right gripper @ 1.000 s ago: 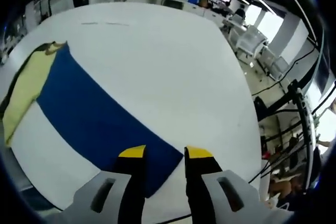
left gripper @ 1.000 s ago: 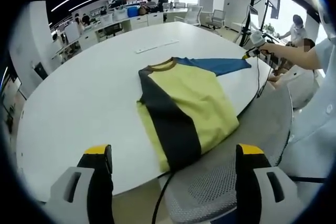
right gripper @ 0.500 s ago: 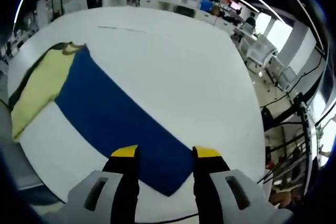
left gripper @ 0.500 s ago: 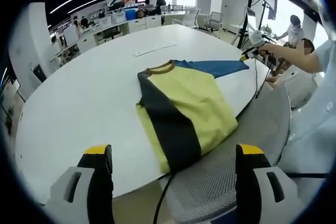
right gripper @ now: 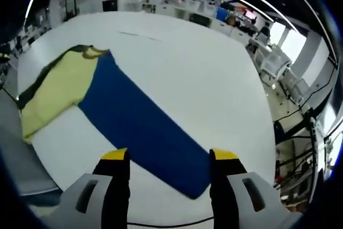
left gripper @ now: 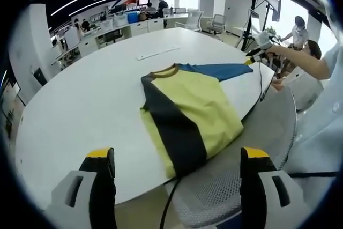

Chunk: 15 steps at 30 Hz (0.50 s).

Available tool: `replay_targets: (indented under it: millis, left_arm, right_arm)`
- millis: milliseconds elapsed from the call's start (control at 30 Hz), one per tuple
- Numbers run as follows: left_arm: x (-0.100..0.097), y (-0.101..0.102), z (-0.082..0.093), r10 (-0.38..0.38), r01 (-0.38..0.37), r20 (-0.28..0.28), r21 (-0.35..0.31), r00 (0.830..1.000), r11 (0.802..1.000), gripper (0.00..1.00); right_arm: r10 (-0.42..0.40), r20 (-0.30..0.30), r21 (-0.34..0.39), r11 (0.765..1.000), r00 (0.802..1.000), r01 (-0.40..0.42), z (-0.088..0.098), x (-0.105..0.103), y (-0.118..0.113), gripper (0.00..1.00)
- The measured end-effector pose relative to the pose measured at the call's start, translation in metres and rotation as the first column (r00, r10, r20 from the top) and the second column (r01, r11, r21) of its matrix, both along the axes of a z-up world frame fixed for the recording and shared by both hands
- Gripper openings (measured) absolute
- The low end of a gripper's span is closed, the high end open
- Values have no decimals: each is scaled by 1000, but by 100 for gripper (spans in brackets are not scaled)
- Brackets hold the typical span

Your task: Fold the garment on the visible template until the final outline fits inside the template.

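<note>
Left gripper view: the left gripper (left gripper: 177,186) has its jaws wide apart and empty, above the near edge of the white table (left gripper: 80,105). The shirt (left gripper: 185,111) lies flat toward 12 o'clock: yellow body, dark band along its left side, brown collar. Its blue sleeve (left gripper: 217,70) stretches toward 2 o'clock, where the right gripper (left gripper: 256,53) is at the cuff.

Right gripper view: the right gripper (right gripper: 169,178) is spread wide, holding nothing, astride the sleeve (right gripper: 142,127); the yellow body (right gripper: 56,89) lies at 10 o'clock.
</note>
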<state>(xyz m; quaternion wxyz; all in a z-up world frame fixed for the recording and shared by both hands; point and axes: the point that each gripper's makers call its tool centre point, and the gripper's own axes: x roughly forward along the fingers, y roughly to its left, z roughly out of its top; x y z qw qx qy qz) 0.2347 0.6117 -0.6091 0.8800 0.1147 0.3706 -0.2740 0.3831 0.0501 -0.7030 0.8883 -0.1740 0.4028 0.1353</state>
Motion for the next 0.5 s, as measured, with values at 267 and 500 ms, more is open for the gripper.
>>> replay_targets:
  millis: [267,500]
  left_arm:
    - [-5,3,-1,14,-14,3,-11,1000,1000,94]
    - [-7,8,0,25,-25,11,-25,1000,999,94]
  right_arm:
    - [64,25,16,998,998,-65,13,-7,32,77]
    - [120,69,39,992,990,-123,35,-14,73,84]
